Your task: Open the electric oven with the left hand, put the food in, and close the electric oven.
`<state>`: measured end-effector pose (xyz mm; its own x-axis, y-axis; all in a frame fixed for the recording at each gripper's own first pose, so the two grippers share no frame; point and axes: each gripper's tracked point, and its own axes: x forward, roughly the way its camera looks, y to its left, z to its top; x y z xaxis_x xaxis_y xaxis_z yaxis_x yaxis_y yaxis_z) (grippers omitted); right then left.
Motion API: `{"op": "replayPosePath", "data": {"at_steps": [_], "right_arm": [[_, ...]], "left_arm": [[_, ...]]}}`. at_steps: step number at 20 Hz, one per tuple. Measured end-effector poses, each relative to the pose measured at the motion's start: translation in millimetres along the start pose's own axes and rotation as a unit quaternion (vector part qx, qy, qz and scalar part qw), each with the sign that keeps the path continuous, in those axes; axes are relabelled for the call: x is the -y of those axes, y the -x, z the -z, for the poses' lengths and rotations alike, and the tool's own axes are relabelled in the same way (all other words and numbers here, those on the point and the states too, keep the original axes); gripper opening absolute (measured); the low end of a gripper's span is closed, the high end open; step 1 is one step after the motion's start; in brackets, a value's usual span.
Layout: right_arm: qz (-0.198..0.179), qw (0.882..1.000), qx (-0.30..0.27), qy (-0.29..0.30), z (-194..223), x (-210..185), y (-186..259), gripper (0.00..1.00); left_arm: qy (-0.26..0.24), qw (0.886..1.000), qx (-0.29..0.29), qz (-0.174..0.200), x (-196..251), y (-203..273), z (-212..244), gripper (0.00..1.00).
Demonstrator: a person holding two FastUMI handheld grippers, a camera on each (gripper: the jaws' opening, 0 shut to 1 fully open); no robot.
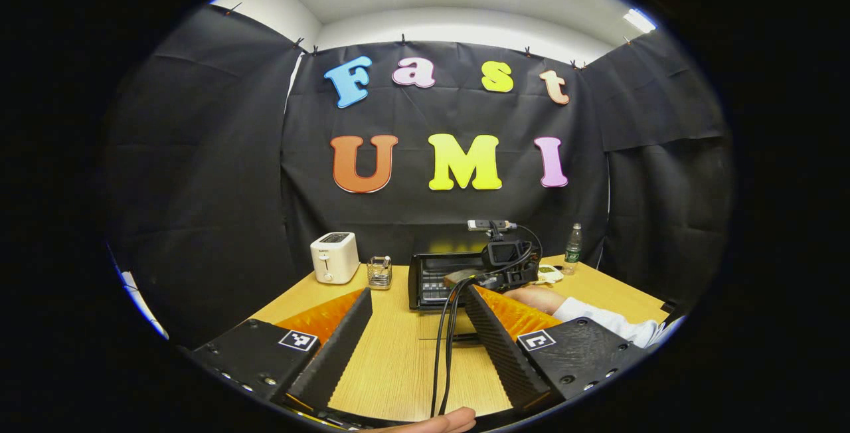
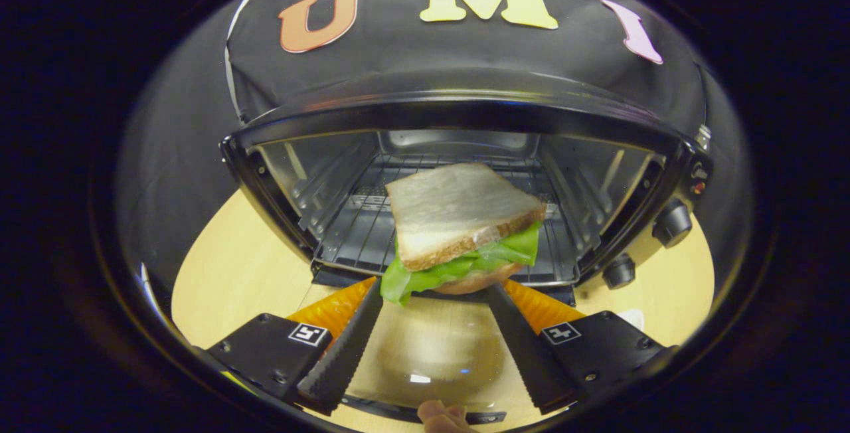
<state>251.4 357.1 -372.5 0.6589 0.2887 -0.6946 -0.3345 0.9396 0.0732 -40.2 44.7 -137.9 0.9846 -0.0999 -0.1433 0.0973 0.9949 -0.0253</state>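
Note:
In the right gripper view a sandwich [image 2: 458, 220] of white bread and green lettuce hangs at the mouth of the open electric oven [image 2: 465, 111]. My right gripper [image 2: 435, 290] is shut on its near sides. Behind the sandwich lies the wire rack [image 2: 352, 234], and the lowered glass door [image 2: 425, 360] is under my fingers. In the left gripper view my left gripper [image 1: 417, 293] stands open over the wooden table [image 1: 392, 366], well back from the oven [image 1: 435, 277]. There the right gripper [image 1: 503, 261], held by a hand in a white sleeve [image 1: 597, 317], is at the oven's front.
A white toaster [image 1: 335, 257] and a small glass [image 1: 379, 271] stand left of the oven, and a plastic bottle [image 1: 573, 247] is at its right. A white plate [image 1: 550, 275] lies near the bottle. Control knobs [image 2: 672, 220] sit on the oven's right side. A cable [image 1: 443, 353] trails across the table.

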Motion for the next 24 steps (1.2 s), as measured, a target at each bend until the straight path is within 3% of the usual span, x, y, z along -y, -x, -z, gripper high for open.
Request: {"op": "replayPosePath", "data": {"at_steps": [1, 2, 4, 11, 17, 21, 22, 24], "right_arm": [[-0.011, 1.0, -0.008, -0.007, 4, -2, 6, 0.92], [-0.016, 1.0, -0.008, -0.007, 4, -3, 14, 1.0], [-0.022, 1.0, 0.01, 0.001, 0, 2, 35, 1.0], [-0.023, 0.988, 0.149, 0.016, -24, 23, 149, 1.0], [0.011, 0.952, 0.306, 0.021, -55, 66, 272, 1.0], [0.005, 0.924, 0.381, -0.004, -56, 96, 344, 1.0], [0.009, 0.92, 0.392, -0.004, -54, 106, 358, 0.89], [0.026, 0.911, 0.412, 0.001, -55, 124, 384, 0.89]], "left_arm": [[0.001, 1.0, -0.004, -0.001, -1, -1, 3, 0.94], [0.001, 1.0, -0.006, -0.002, -1, -1, 4, 0.93], [0.002, 1.0, -0.015, -0.003, -2, -3, 10, 0.93], [0.021, 0.999, -0.05, -0.005, 0, -27, 32, 0.94], [0.014, 0.996, -0.089, 0.016, 30, -65, 55, 0.94], [0.008, 0.989, -0.142, 0.038, 59, -100, 85, 0.94], [0.013, 0.986, -0.157, 0.048, 69, -107, 94, 0.94], [0.011, 0.982, -0.181, 0.057, 83, -118, 112, 0.94]]}}
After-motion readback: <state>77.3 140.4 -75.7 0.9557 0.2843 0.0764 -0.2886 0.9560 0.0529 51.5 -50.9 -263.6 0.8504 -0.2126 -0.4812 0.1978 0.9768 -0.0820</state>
